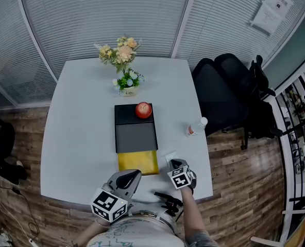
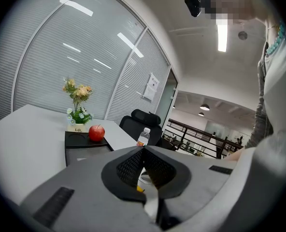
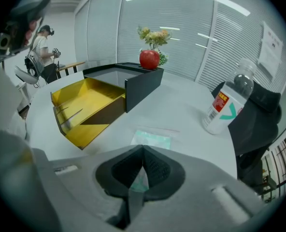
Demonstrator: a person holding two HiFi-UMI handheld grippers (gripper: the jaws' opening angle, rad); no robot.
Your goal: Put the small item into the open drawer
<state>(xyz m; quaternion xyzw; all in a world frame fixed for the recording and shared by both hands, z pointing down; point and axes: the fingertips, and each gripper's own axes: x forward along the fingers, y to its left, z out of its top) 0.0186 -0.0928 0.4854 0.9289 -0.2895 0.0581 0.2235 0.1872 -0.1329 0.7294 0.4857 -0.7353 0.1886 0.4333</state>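
Both jaw pairs are closed: right gripper [image 3: 143, 153] is clamped on teal packet [image 3: 152, 140], right of yellow drawer [image 3: 82, 108]; left gripper [image 2: 143, 151] empty.

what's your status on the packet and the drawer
Left gripper shut, empty. Right gripper shut on near edge of small packet, packet lying on table. Yellow drawer open, nothing between it and packet.

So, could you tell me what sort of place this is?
Most likely an office meeting room: a white table, glass partitions with slatted blinds, and a black office chair beside it.
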